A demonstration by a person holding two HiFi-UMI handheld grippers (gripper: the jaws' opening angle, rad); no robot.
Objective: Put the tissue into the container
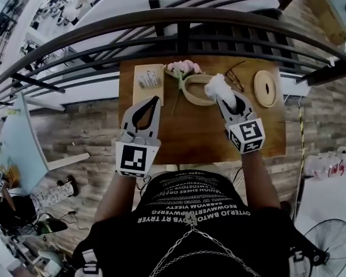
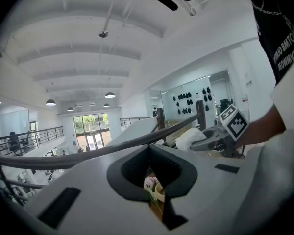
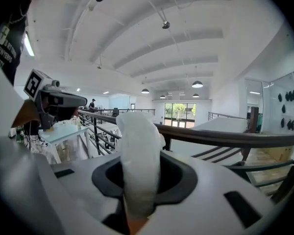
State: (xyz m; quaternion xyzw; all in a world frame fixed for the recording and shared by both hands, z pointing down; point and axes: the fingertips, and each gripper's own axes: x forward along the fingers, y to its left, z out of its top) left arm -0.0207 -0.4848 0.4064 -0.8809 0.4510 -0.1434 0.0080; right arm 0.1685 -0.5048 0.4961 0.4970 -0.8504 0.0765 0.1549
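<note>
Right gripper [image 1: 226,101] is pinching the tissue [image 1: 219,86] at the container [image 1: 190,98]'s right rim, container just left; left gripper [image 1: 155,99] closed, empty.

The near half of the table [image 1: 190,140] is bare from its left edge to its right edge, so there is room to pass there. Crowded along the far edge are a tray [image 1: 148,84] by the left corner, flowers [image 1: 183,68], the container [image 1: 187,94], glasses [image 1: 236,77] and a lid [image 1: 266,88]. The railing [image 1: 179,25] bars the way just past that edge.
</note>
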